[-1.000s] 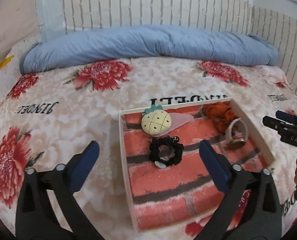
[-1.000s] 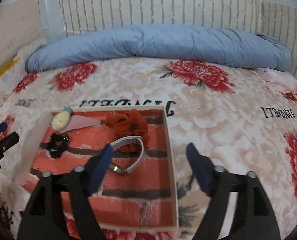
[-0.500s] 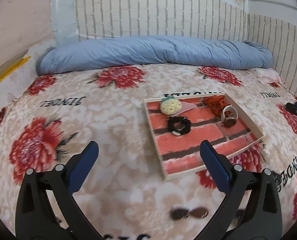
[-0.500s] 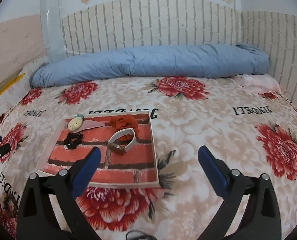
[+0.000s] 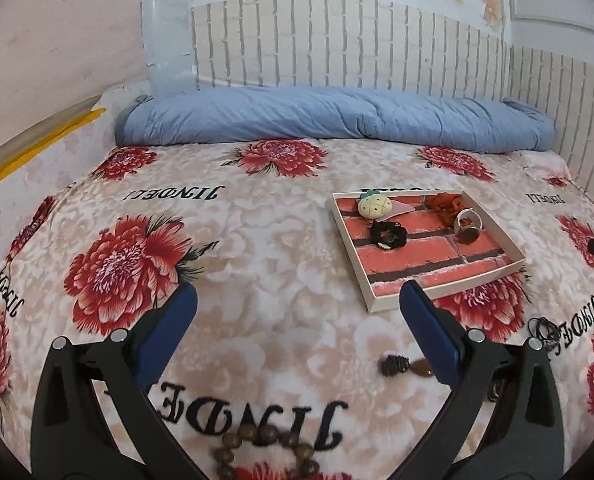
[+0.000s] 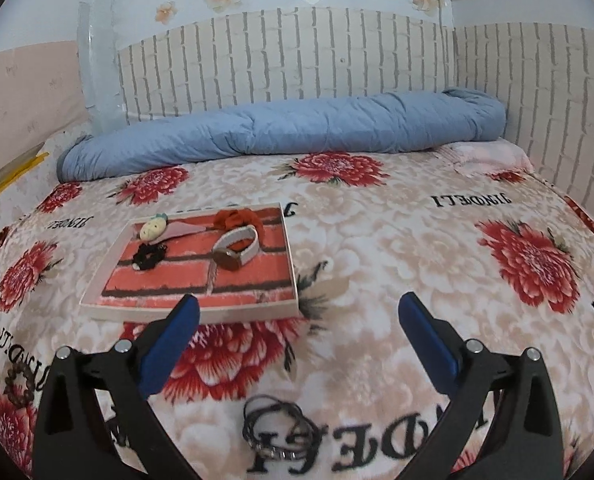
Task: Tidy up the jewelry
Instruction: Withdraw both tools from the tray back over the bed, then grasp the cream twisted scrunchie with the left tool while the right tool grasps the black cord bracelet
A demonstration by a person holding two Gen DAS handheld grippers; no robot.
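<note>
Both grippers hang wide open and empty above a floral blanket [image 6: 377, 240]. Nearest the left gripper [image 5: 297, 320] lies a wooden bead bracelet [image 5: 265, 448], with a small dark earring [image 5: 401, 365] just beside its right finger. Nearest the right gripper [image 6: 297, 324] lies a coil of dark thin bangles [image 6: 275, 426]. Farther off sits a shallow tray [image 6: 233, 314] with a brick-pattern floor, holding a black scrunchie [image 5: 387, 234], a pineapple hair clip [image 5: 375, 206], an orange scrunchie [image 5: 443, 201] and a white watch [image 6: 237, 246]. Farthest, a rolled blue quilt [image 6: 297, 128] lies against the wall.
</note>
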